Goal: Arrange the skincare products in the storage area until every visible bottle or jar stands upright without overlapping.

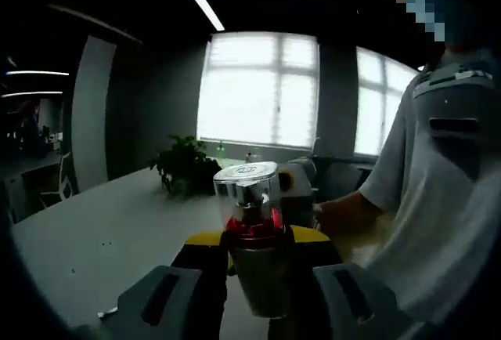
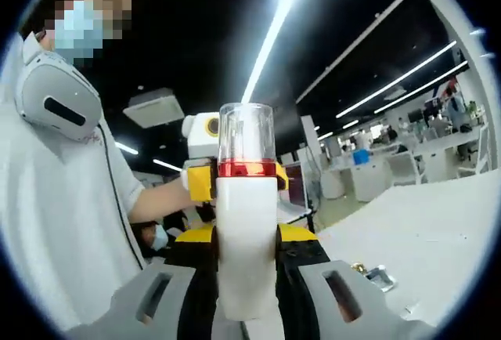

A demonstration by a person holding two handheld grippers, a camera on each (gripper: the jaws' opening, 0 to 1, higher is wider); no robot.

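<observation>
Both tools grip one clear-capped bottle (image 2: 246,222) at frame centre, lifted above the table (image 2: 407,230); uneven pull could drop it.

No legible text or labels.

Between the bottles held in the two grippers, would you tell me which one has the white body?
The bottle in the right gripper has it: white below a red band and clear cap. The left gripper holds a darker bottle with a greyish body.
</observation>
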